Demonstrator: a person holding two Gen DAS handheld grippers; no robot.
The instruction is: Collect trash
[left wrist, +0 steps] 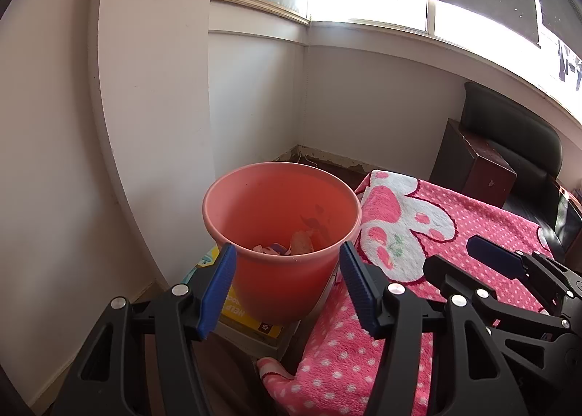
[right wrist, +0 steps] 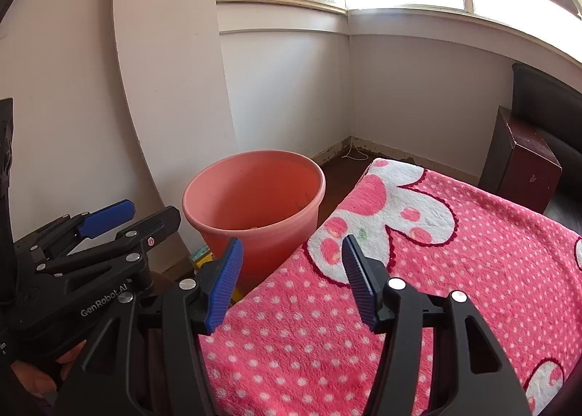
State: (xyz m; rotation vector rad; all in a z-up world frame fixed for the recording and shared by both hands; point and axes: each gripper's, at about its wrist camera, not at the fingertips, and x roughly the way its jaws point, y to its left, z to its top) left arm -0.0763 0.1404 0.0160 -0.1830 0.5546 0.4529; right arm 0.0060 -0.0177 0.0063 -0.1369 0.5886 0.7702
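Left gripper: the black two-finger left gripper (left wrist: 287, 283) with blue ribbed pads stands wide open and holds nothing; the near wall of the bin shows through its gap.
Right gripper: the black two-finger right gripper (right wrist: 293, 279) with blue ribbed pads is equally wide open and empty, hovering over the near left edge of the blanket.
Bin: one round salmon-pink plastic waste bin (left wrist: 251, 219) stands just ahead of the left gripper; from the right gripper it lies ahead and to the left (right wrist: 225, 194).
Trash: crumpled scraps of trash (left wrist: 293, 243), pale pink and white, lie at the bottom of the bin; their number cannot be told.
Left view only: the inside bottom of the bin with the scraps, and the yellow-covered book (left wrist: 251, 319) on a small stack under the bin.
Right view only: the left gripper from the side (right wrist: 109, 218), a "GenRobot.AI" mark on its body, and a bit of the hand (right wrist: 40, 378) holding it.
Blanket: one fluffy pink blanket with white dots and a white bunny pattern (right wrist: 454, 281) spreads to the right of the bin, under the right gripper.
Box: one dark red-brown box (right wrist: 523, 168) stands far ahead to the right, beside one black padded chair (left wrist: 509, 125).
Count: two grippers, one bin, one blanket.
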